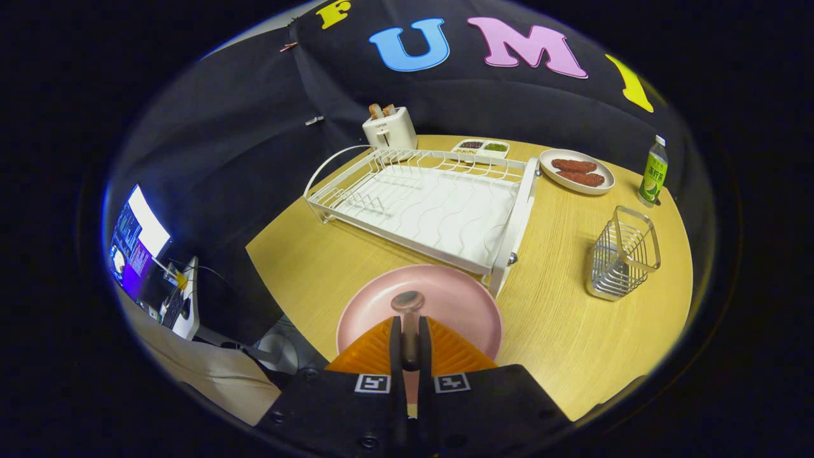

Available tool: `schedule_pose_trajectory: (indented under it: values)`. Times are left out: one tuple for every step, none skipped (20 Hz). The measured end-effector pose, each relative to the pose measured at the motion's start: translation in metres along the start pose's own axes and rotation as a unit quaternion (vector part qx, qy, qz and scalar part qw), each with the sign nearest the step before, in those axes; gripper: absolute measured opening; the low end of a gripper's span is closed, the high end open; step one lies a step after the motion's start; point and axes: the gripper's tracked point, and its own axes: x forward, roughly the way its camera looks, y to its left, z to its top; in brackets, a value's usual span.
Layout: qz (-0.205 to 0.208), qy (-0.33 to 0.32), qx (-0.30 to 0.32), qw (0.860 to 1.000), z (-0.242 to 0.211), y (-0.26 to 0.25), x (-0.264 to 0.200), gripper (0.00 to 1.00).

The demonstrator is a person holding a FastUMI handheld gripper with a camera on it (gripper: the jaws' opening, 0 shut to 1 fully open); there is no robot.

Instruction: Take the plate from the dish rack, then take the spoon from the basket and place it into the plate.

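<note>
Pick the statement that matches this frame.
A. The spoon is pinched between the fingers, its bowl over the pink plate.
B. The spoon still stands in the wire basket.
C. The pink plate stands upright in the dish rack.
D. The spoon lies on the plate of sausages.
A: the gripper is shut on the spoon, whose bowl sits over the pink plate on the table in front of the dish rack.

The jaws hide most of the spoon's [408, 312] handle.
</note>
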Motion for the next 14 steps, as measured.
schedule_pose_trajectory:
  values:
    - [0.0,0.008,-0.004,1.0,-0.005,-0.001,0.002,0.1]
    - [-0.002,0.017,-0.008,1.0,-0.011,-0.002,0.004,0.11]
    - [-0.005,0.027,-0.014,1.0,-0.017,-0.004,0.008,0.11]
    - [-0.009,0.035,-0.021,0.999,-0.023,-0.006,0.009,0.13]
    - [-0.017,0.044,-0.028,0.999,-0.029,-0.009,0.012,0.14]
    - [-0.027,0.054,-0.034,0.998,-0.034,-0.014,0.015,0.17]
    - [-0.033,0.062,-0.039,0.997,-0.039,-0.016,0.016,0.2]
    - [-0.039,0.065,-0.044,0.996,-0.04,-0.017,0.022,0.35]
    - [-0.042,0.066,-0.046,0.996,-0.04,-0.018,0.023,0.41]
    - [-0.044,0.066,-0.046,0.996,-0.04,-0.018,0.023,0.52]
    - [-0.046,0.066,-0.046,0.996,-0.04,-0.019,0.023,0.59]
    - [-0.046,0.065,-0.045,0.996,-0.04,-0.019,0.023,0.73]
    - [-0.049,0.064,-0.045,0.996,-0.039,-0.019,0.022,0.82]
    - [-0.05,0.062,-0.045,0.996,-0.037,-0.019,0.019,0.97]
